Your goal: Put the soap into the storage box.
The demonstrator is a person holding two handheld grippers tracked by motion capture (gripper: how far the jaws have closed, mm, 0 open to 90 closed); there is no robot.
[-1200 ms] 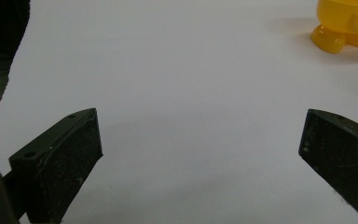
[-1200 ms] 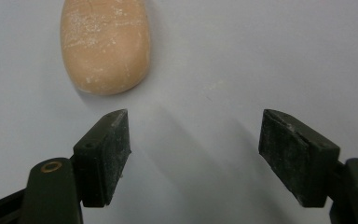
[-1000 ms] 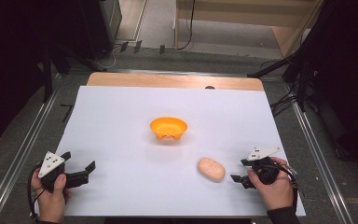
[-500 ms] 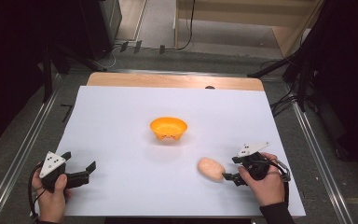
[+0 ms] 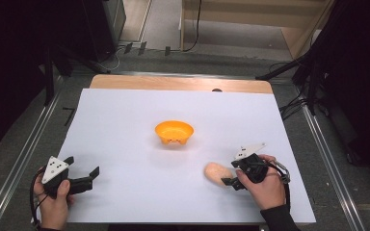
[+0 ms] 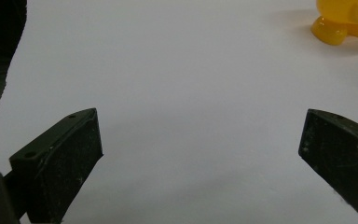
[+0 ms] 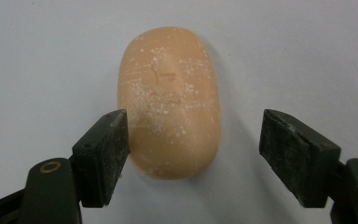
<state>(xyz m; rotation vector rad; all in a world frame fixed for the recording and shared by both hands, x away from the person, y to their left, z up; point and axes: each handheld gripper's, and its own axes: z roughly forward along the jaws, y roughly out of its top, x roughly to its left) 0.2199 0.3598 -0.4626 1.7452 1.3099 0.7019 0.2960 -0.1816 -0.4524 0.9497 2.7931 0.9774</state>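
1. My right claw stands unclenched, straddling the near end of the soap bar; one jaw sits just beside or touching its flank, the other is clearly apart, so nothing is gripped yet.
2. The bar lies straight ahead of my right claw, flat on the white sheet, its long axis running away along my reach. The jaws face its narrow width, which I judge suits a pinch.
3. My right hand is much nearer than my left claw, which hangs wide open over bare sheet.
4. The soap is a smooth, peach-coloured oval, dusted with pale flecks, with a faint stamp.
5. The glossy orange footed bowl stands beyond, well apart.
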